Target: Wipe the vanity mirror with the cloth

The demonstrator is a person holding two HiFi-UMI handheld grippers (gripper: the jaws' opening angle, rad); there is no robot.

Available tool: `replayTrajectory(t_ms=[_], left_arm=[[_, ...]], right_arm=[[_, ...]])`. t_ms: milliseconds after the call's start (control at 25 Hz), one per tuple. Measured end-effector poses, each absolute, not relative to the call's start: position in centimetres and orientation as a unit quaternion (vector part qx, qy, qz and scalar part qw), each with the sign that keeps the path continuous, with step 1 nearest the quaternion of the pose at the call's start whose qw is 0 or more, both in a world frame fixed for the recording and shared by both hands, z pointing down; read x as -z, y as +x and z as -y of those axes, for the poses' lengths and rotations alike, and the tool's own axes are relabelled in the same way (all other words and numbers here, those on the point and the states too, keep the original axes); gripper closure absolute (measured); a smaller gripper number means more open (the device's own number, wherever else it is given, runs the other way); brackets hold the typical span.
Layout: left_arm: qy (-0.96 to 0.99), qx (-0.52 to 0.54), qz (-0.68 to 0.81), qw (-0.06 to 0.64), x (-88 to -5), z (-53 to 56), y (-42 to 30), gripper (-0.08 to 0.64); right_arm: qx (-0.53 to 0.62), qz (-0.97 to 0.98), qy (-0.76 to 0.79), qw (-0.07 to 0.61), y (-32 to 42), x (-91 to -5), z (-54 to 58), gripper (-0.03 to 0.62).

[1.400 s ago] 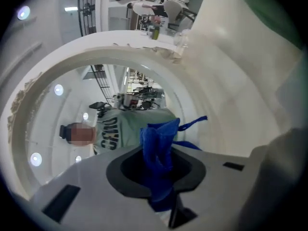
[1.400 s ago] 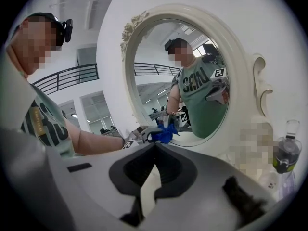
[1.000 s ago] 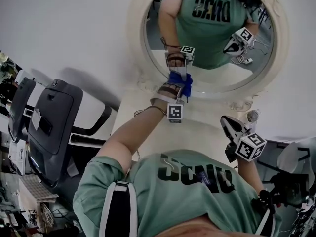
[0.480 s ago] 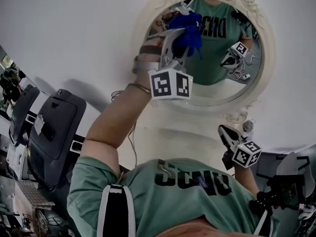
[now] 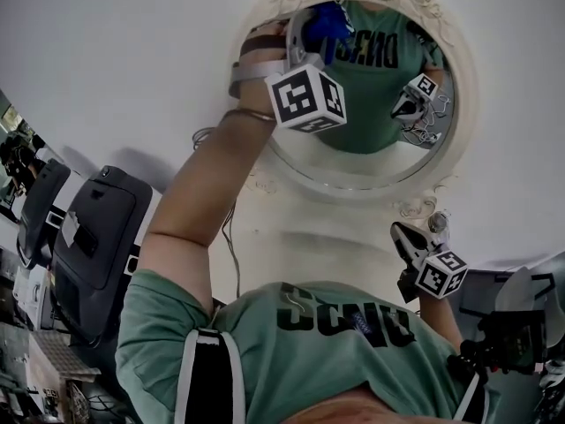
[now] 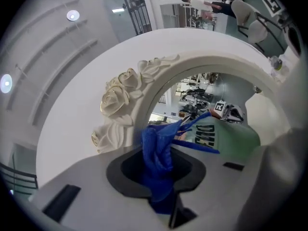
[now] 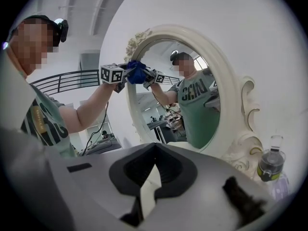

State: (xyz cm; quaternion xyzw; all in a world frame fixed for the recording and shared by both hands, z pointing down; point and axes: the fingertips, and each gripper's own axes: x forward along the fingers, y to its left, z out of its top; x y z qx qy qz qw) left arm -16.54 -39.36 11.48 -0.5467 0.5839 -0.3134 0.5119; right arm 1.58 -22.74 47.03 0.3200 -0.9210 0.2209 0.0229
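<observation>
An oval vanity mirror (image 5: 371, 140) in a cream carved frame (image 6: 118, 100) stands against the white wall. My left gripper (image 5: 318, 32) is raised to the mirror's upper left and is shut on a crumpled blue cloth (image 5: 328, 18). In the left gripper view the cloth (image 6: 158, 153) bunches between the jaws, up against the glass beside the frame's roses. The right gripper view shows the cloth (image 7: 137, 72) touching the top left of the mirror (image 7: 187, 105). My right gripper (image 5: 404, 235) hangs low at the right, away from the mirror, jaws together with nothing in them (image 7: 147, 191).
A small clear bottle (image 7: 272, 165) stands by the frame's lower right foot. The white vanity top (image 5: 300, 237) lies below the mirror. A dark grey padded chair (image 5: 97, 228) is at the left, and black equipment (image 5: 512, 334) at the lower right. A cable (image 5: 231, 237) dangles from my left wrist.
My left gripper has carried the cloth up from the mirror's bottom edge to its upper left part. The right gripper has hardly moved.
</observation>
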Motion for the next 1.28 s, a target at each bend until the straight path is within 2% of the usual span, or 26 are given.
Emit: replayTrajectory(t_ms=[360,520,800,960,1160,1280], left_arm=[[-0.533,0.296,-0.578,0.542,-14.0,39.1,-16.3,0.482],[-0.549,0.335,-0.542,0.541,-23.3,38.9,-15.2,0.483],[-0.579,0.461,-0.446,0.504,-45.3,38.5,-14.2,0.48],[-0.558,0.53,-0.362,0.526,-56.6,37.9,-14.8,0.477],[-0.577,0.543,-0.342,0.505,-60.9,37.9,-15.0,0.479],[-0.617,0.543,-0.332,0.463,-61.9,37.3,-14.8,0.479]], right_arm=[[-0.224,0.921,0.316,0.031,1.1,-47.3,22.5,0.584],[-0.231,0.919,0.317,0.039,1.2,-47.7,22.2,0.584],[-0.239,0.917,0.317,0.047,1.0,-48.3,22.0,0.584],[-0.245,0.913,0.321,0.057,1.3,-48.8,21.7,0.584],[-0.247,0.91,0.328,0.059,1.7,-49.1,21.9,0.584],[-0.251,0.908,0.33,0.059,1.7,-49.2,21.7,0.584]])
